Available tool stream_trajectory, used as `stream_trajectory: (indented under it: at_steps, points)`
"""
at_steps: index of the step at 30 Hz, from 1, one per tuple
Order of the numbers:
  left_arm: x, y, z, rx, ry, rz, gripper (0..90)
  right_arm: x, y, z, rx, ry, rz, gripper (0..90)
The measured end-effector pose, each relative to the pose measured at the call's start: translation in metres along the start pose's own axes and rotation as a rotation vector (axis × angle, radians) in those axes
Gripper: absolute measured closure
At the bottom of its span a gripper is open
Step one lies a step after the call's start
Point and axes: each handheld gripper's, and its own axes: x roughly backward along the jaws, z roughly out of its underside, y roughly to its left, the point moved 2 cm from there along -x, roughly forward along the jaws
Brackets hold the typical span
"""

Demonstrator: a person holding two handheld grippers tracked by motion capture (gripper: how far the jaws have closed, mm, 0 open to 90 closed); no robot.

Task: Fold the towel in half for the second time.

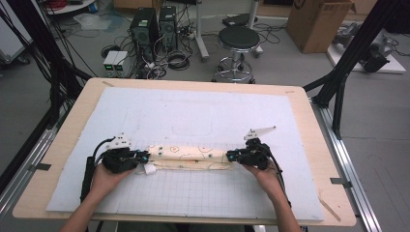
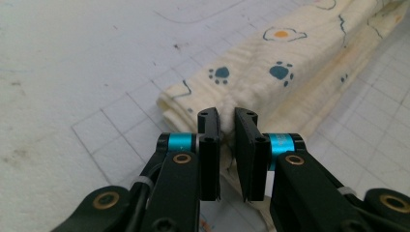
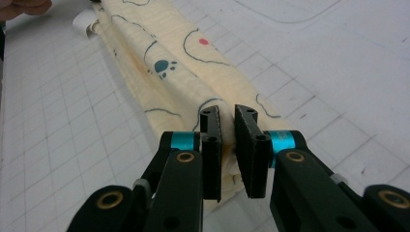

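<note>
A cream cloth [image 1: 188,157] printed with blue paw prints and small dots lies folded into a long narrow strip across the middle of the white gridded mat [image 1: 193,111]. My left gripper [image 1: 145,157] sits at the strip's left end, and in the left gripper view its jaws [image 2: 227,118] are pinched on the cloth's [image 2: 270,72] folded edge. My right gripper [image 1: 231,156] is at the right end, its jaws [image 3: 227,116] closed on the cloth [image 3: 169,63] there. A white tag [image 1: 150,169] sticks out near the left end.
The mat covers most of a wooden table [image 1: 72,125]. Behind the table are a round stool [image 1: 238,38], computer towers [image 1: 144,26], cables and a cardboard box [image 1: 316,21]. Black frame posts [image 1: 338,92] stand at both sides.
</note>
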Motion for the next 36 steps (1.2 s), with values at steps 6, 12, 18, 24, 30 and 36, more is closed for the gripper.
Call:
stream_trajectory:
  at_steps: [6, 12, 18, 24, 30, 36]
  points:
    - [0.007, -0.004, 0.002, 0.002, -0.004, 0.053, 70.4, 0.002, 0.003, 0.007, -0.026, 0.006, -0.033, 67.5]
    - [0.026, -0.010, -0.009, -0.012, -0.107, 0.075, 57.7, 0.019, 0.009, -0.002, -0.029, -0.090, -0.035, 57.3]
    - [0.011, -0.011, -0.031, -0.012, -0.109, 0.073, 69.1, 0.008, 0.019, -0.026, -0.006, -0.099, -0.026, 70.2]
    - [-0.019, -0.018, -0.041, -0.012, -0.074, 0.096, 77.8, -0.020, 0.034, -0.047, 0.036, -0.045, -0.072, 85.0]
    - [-0.038, -0.020, -0.041, -0.009, 0.000, 0.097, 84.5, -0.047, 0.039, -0.057, 0.040, 0.018, -0.076, 86.6]
    - [-0.042, -0.028, -0.036, -0.040, 0.049, 0.111, 84.9, -0.067, 0.048, -0.058, 0.060, 0.079, -0.068, 86.7]
